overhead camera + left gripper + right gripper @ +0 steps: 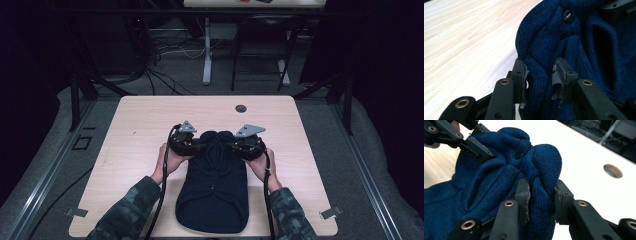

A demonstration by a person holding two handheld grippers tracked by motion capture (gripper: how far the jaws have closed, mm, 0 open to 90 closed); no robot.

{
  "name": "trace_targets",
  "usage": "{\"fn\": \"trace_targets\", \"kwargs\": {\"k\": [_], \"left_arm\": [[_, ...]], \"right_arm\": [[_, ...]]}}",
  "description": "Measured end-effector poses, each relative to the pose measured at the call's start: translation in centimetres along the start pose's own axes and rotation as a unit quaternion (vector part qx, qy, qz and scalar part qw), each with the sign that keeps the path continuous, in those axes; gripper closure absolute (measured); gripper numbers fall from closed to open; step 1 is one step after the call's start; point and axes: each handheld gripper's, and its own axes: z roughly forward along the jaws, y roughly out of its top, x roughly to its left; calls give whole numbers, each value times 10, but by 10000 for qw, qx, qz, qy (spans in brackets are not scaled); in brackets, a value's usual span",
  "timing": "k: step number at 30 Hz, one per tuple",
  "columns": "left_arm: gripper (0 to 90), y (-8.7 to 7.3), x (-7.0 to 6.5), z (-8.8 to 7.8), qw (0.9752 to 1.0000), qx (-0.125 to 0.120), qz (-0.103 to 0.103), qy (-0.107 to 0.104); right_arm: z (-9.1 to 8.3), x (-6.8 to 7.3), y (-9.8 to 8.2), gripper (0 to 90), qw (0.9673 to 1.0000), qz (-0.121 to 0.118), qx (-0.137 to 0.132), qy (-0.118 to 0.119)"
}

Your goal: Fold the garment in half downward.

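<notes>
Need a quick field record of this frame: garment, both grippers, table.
garment: dark blue knit sweater with a dark button, far end bunched and lifted, near end flat on the table
left gripper: left gripper shut on a fold of the knit at the bunched end
right gripper: right gripper shut on another fold of the same end
hands: one on each gripper, forearms in patterned sleeves
table: light wood table, round hole near the far edge
</notes>
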Motion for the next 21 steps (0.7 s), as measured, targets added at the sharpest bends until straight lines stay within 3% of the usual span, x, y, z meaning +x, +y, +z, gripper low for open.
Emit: {"fn": "trace_targets", "kwargs": {"k": [4, 5, 8, 12, 19, 21], "left_arm": [[674, 0, -3, -9, 9998, -177, -3, 7], [679, 0, -7, -14, 9995, -247, 156, 82], [691, 1, -13, -19, 9989, -292, 337, 171], [692, 5, -16, -23, 9982, -352, 443, 203], [629, 9, -17, -24, 9992, -187, 295, -168], [604, 7, -18, -22, 9990, 36, 306, -330]], "right_arm": [[-9, 5, 3, 693, 9998, -120, -145, -26], [-14, 8, 4, 693, 9996, -148, -233, -13], [-18, 11, 5, 692, 9994, -231, -268, -41], [-22, 9, 6, 692, 9989, -299, -325, -134], [-29, 13, 5, 695, 9971, -405, -564, -313], [-30, 15, 4, 697, 9963, -471, -640, -331]]}}
